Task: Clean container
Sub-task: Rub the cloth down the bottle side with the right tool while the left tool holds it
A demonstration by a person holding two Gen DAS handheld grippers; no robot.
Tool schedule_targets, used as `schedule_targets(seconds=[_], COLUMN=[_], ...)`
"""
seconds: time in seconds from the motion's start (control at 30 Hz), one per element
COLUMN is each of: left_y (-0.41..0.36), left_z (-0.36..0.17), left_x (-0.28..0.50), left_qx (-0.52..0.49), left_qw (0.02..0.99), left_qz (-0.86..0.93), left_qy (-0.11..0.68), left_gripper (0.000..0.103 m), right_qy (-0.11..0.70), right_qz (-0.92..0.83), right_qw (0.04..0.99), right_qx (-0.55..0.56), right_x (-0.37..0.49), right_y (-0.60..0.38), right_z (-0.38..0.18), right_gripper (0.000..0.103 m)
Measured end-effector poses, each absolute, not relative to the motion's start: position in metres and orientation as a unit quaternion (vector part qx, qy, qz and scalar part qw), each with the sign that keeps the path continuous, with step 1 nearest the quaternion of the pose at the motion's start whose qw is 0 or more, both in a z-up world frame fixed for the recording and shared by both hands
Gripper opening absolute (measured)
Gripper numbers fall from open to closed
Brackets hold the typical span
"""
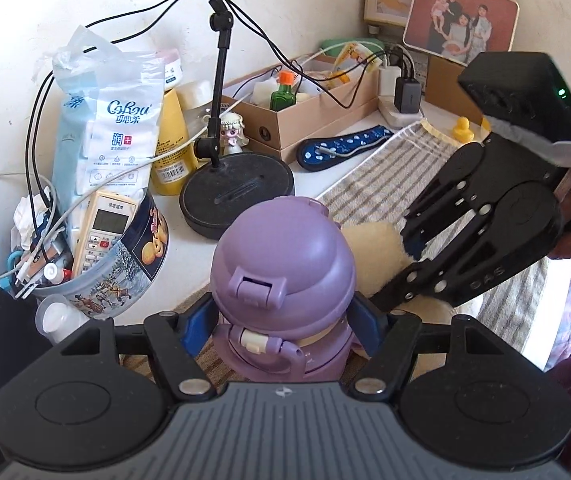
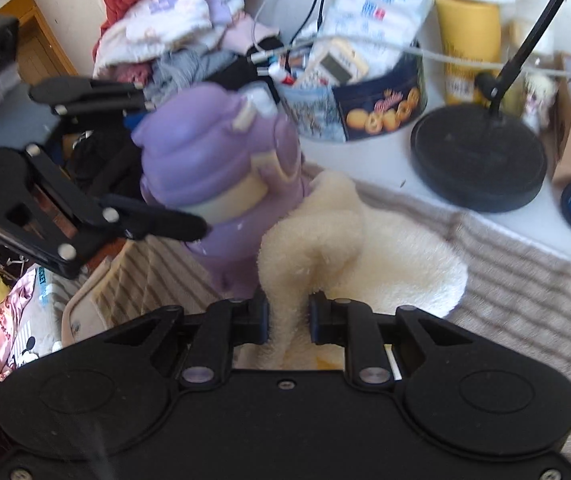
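Right gripper [image 2: 288, 318] pinches the cream cloth [image 2: 325, 236] against the purple bottle [image 1: 281, 264] — left gripper [image 1: 281, 322] clamps it — wiping seemingly midway.

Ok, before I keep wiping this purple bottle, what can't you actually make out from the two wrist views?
- Purple bottle base: left wrist view, hidden behind the left gripper body.
- Where the cream cloth meets the bottle's side: right wrist view, motion blurred.
- Dirt on the bottle: too blurred in either view.
- Right gripper fingertips: buried in the cloth.
- Cookie tin contents: small, tangled under cables.
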State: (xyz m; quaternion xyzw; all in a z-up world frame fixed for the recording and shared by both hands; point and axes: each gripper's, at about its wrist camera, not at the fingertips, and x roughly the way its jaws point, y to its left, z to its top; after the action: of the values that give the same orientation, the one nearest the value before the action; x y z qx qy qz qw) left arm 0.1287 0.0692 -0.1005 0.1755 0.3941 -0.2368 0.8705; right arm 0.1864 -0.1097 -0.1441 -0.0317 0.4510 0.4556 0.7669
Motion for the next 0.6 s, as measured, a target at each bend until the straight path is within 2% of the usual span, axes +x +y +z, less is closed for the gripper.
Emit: schedule_targets(seconds=[0.4, 0.6], left_y=[0.069, 0.076], left_z=[-0.101, -0.098], left_x=[0.128, 0.128], left_qx=[0.176, 0.231], left_qw=[0.871, 0.841], left_qz=[-0.236, -0.334], left_qy=[0.393, 0.359], left_gripper=[0.069, 0.065], right_qy=[0.505, 0.472], right_qz=[0.428, 0.46], right_qw=[0.749, 0.751], right_qx=[-0.027, -0.019], right_x=[0.205, 0.194], right_y=[-0.094, -0.103], right_z=[-0.192, -0.173], right_gripper=[0.017, 0.018])
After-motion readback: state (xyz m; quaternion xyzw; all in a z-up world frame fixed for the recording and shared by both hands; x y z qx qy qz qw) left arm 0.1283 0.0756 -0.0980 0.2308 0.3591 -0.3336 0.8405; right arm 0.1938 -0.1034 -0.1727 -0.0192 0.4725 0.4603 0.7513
